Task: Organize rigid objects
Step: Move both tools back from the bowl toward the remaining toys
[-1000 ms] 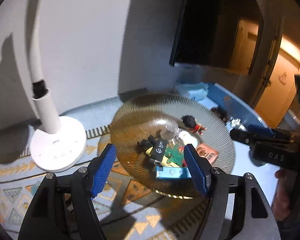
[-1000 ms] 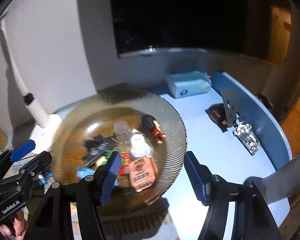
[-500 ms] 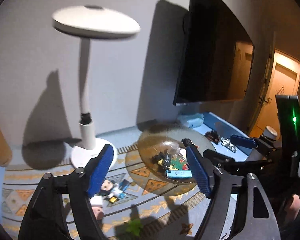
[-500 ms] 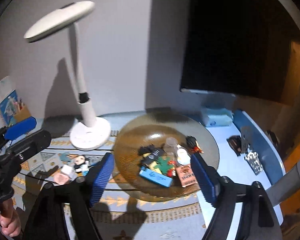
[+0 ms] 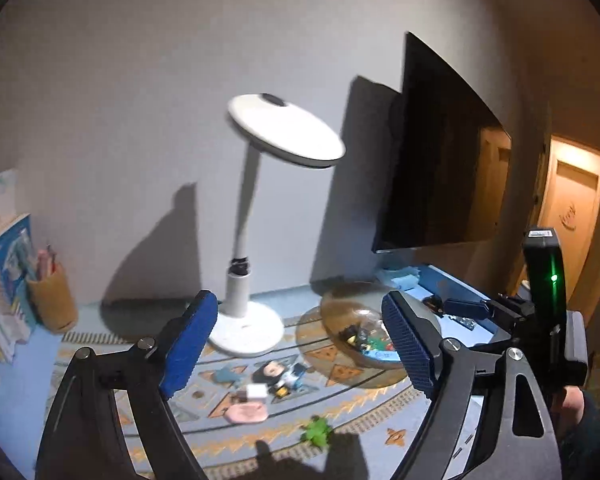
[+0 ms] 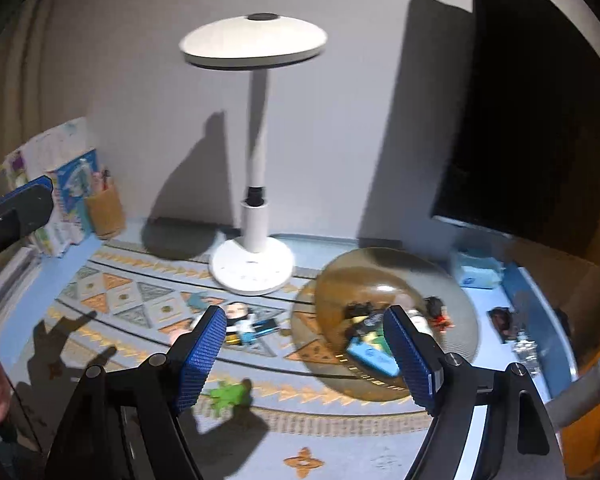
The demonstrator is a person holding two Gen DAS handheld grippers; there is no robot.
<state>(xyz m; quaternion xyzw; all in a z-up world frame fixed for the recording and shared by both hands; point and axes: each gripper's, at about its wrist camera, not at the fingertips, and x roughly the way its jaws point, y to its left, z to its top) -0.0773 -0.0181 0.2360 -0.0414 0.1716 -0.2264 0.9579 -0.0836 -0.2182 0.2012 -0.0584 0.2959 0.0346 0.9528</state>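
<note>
An amber ribbed glass plate [image 5: 340,308] [image 6: 380,264] sits right of centre on the table and holds a blue box [image 6: 372,358], a small red and black figure [image 6: 438,312] and other small pieces. On the patterned mat [image 6: 132,292] lie a dark-haired toy figure [image 5: 274,372] [image 6: 238,314], a pink piece [image 5: 246,412], a white cube [image 5: 256,392] and a green toy [image 5: 318,434] [image 6: 230,394]. My left gripper [image 5: 298,298] hangs high above the mat, its jaws opening with nothing between them. My right gripper [image 6: 304,314] is open and empty, above the mat beside the plate.
A white desk lamp [image 6: 256,216] stands behind the mat. A dark screen [image 6: 540,120] fills the right wall. A brown pen cup [image 6: 104,212] and books [image 6: 60,184] stand far left. A blue tissue pack [image 6: 476,272] and small dark items [image 6: 504,320] lie right of the plate.
Both grippers have pulled back and upward from the plate, so the lamp, mat and loose toys have come into view. Both pairs of jaws stand wider than before.
</note>
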